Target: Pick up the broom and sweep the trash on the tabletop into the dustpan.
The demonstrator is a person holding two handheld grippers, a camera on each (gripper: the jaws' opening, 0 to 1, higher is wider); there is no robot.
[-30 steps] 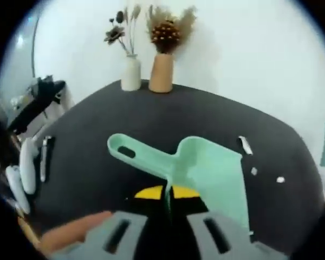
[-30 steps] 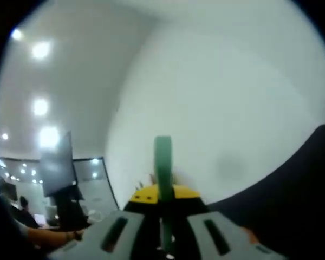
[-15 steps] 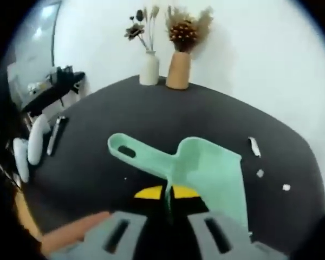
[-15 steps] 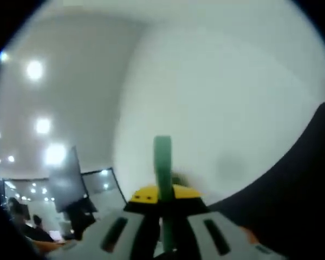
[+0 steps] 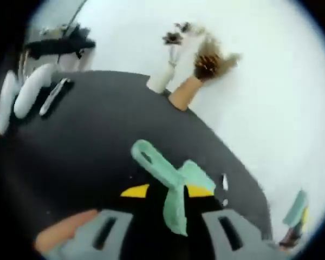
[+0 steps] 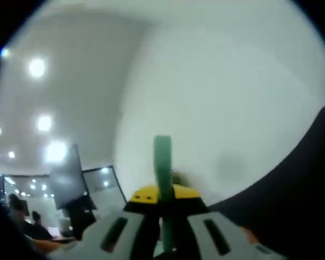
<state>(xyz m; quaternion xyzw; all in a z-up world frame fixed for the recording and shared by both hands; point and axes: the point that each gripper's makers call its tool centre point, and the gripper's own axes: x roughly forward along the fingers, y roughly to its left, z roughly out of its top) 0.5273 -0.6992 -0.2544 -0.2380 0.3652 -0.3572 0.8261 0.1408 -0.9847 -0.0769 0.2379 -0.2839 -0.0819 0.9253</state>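
- The left gripper (image 5: 165, 201) has its jaws closed on the mint green dustpan (image 5: 173, 184), gripping it near where the handle joins the pan.
- In the left gripper view the dustpan is tilted, its handle with a slot hole reaching up and left and its pan edge hanging down between the jaws.
- The dark tabletop (image 5: 97, 141) lies under the dustpan, and small white scraps of trash (image 5: 225, 183) sit on it just to the right of the pan.
- At the far edge of the tabletop stand a white vase (image 5: 161, 80) and a tan vase (image 5: 185, 92), side by side, both holding dried flowers against a white wall.
- At the left edge of the tabletop lie white elongated objects (image 5: 27, 92); what they are cannot be told.
- The right gripper (image 6: 163, 208) has its jaws closed on the green broom handle (image 6: 163, 162), which rises straight up between them.
- In the right gripper view a white wall and a ceiling with round lights lie beyond, with the tabletop at the lower right.
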